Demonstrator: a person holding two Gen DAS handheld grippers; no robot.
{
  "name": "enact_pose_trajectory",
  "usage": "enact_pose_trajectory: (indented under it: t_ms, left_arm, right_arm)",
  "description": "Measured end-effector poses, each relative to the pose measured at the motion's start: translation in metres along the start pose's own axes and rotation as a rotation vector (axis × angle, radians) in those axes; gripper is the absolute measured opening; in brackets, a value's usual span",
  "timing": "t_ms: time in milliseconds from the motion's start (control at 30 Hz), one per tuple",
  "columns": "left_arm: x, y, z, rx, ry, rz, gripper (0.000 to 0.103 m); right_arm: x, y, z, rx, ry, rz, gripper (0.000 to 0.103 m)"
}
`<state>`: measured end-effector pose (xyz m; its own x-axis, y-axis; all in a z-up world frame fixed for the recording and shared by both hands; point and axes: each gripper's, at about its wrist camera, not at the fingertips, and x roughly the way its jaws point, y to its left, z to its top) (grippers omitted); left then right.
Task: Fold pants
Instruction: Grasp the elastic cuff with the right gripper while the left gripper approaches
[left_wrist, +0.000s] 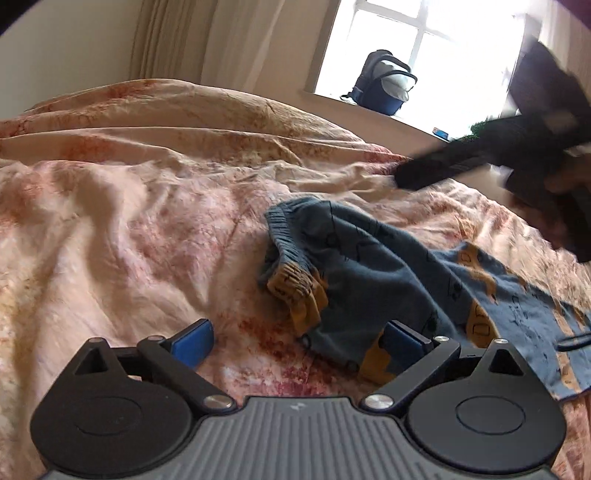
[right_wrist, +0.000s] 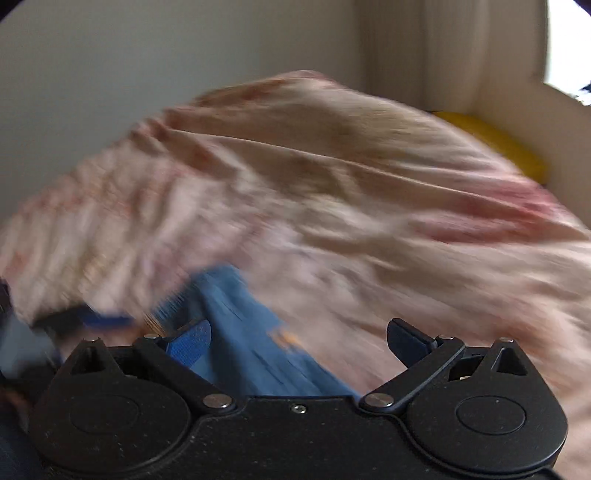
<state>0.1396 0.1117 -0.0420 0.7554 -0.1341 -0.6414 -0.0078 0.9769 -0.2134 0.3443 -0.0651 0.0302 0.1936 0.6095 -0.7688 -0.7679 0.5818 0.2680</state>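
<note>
From the left wrist view, the left gripper (left_wrist: 297, 343) tilts down over a rumpled pink-and-cream blotched bedspread (left_wrist: 129, 236), its blue-padded fingers (left_wrist: 194, 341) spread wide with nothing pinched between them. The small blue cotton pants with mustard-yellow print (left_wrist: 373, 273) lie crumpled on the bedspread just ahead; their near edge reaches the right-hand pad, and whether it touches is unclear. The ribbed waistband faces the far side, and one leg runs off toward the right edge. Above them the right gripper (left_wrist: 436, 166) is a dark, smeared shape, its fingers hard to make out. A dark blue backpack (left_wrist: 384, 83) stands on the windowsill.

The right wrist view is heavily motion-blurred. The right gripper's (right_wrist: 299, 341) jaws stand wide apart and hold nothing. The blue pants (right_wrist: 251, 343) show as a streak below and between the fingers, partly cut off by the gripper body. A yellow object (right_wrist: 506, 144) beyond the bedspread is too blurred to identify.
</note>
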Motion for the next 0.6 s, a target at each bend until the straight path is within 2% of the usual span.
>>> enact_pose_trajectory:
  t_ms: [67,167,267,300,400,600]
  left_arm:
    - [0.002,0.001,-0.002,0.014,-0.018,-0.023,0.102]
    - [0.004,0.005,-0.004,0.035,-0.046,-0.060,0.102]
    - [0.007,0.015,-0.004,0.003,-0.072,-0.112,0.102]
    - [0.008,0.019,-0.002,-0.015,-0.080,-0.127,0.102]
    - [0.014,0.032,0.003,-0.088,-0.112,-0.189,0.102]
    - [0.038,0.058,0.008,-0.270,-0.132,-0.304,0.099]
  right_arm:
    - [0.026,0.012,0.014,-0.050,0.038,0.052,0.099]
    - [0.058,0.025,0.025,-0.125,0.081,0.106,0.087]
    - [0.078,0.029,0.024,-0.158,0.115,0.099,0.052]
    - [0.082,0.028,0.023,-0.169,0.121,0.118,0.030]
    - [0.075,0.020,0.017,-0.179,0.075,0.159,0.022]
    - [0.066,-0.010,0.009,-0.105,0.018,0.172,0.020]
